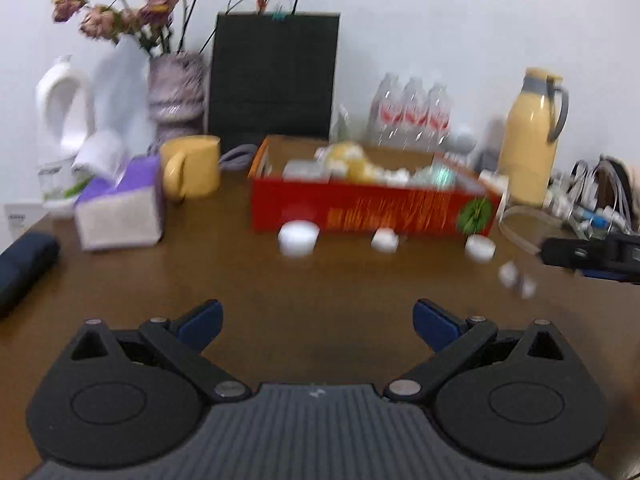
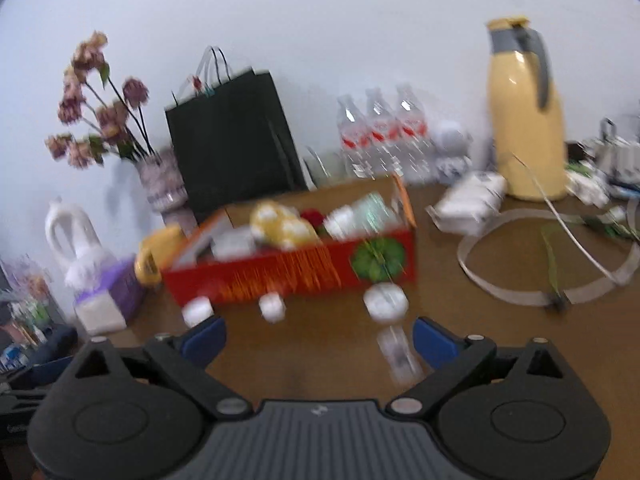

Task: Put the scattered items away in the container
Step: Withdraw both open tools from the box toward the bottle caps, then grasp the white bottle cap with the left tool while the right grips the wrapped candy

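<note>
Brown tabletop (image 1: 340, 280) fills mid-frame in both blurred views, with a red box (image 1: 368, 208), already partly filled, at centre. Three white tubs (image 1: 298, 238) and a small clear bottle (image 2: 396, 354) lie loose before it, apparently awaiting collection. Left gripper (image 1: 316, 320) hovers spread and empty; right gripper (image 2: 318, 338), likewise released, sits nearest the bottle at lower centre, probably lining up.

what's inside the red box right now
The red box holds a heap: a yellow packet, small white tubs and a pale green item. Whatever lies beneath them is covered, and blur hides details.
</note>
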Available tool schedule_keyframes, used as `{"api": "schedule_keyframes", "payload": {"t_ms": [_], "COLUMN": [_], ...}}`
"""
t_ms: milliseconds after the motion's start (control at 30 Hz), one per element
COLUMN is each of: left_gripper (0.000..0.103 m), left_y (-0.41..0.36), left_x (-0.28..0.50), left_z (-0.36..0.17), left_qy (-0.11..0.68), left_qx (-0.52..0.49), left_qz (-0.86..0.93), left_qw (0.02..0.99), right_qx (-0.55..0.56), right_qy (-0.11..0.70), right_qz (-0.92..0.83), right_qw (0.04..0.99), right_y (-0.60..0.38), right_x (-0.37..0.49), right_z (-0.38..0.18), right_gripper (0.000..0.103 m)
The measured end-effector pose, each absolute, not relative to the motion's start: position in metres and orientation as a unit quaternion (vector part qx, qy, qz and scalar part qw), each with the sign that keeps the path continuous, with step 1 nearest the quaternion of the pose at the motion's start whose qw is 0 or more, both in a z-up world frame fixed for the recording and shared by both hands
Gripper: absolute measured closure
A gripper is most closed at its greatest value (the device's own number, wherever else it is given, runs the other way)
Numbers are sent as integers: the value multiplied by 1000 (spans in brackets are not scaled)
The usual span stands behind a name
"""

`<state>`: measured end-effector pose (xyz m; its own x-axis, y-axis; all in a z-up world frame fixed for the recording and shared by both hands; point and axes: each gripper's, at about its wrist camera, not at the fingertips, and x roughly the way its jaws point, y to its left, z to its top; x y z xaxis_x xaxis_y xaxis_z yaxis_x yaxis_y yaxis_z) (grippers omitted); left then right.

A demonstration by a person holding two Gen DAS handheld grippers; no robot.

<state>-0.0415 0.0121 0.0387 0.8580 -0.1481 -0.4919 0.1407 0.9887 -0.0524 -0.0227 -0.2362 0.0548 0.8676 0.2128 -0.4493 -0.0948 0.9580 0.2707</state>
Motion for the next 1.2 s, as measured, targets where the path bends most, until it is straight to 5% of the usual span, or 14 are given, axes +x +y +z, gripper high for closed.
{"api": "schedule_keyframes", "payload": {"t_ms": [233, 533, 733, 967, 1200], "left_gripper": [0, 0, 10, 22, 46], "left_y": [23, 25, 16, 8, 2], "left_x": [-65, -21, 38, 102, 139], "left_z": [28, 24, 34, 23, 9], "left_qy": [247, 285, 276, 310, 331], "left_qx": [36, 18, 29, 15, 29], "left_qz": [-52, -60, -62, -83, -69], "left_qw": [967, 956, 959, 947, 941], "right_qx": [88, 66, 37, -10, -17], "right_qy": [269, 277, 318, 330, 354], "right_qz": [68, 55, 65, 60, 65], "right_qw": [957, 957, 945, 942, 933], "right_y": [-238, -246, -246, -243, -244], "right_x": [-78, -42, 2, 42, 55], "right_z": [23, 22, 20, 24, 15], "right_gripper": [3, 9, 37, 53, 72]}}
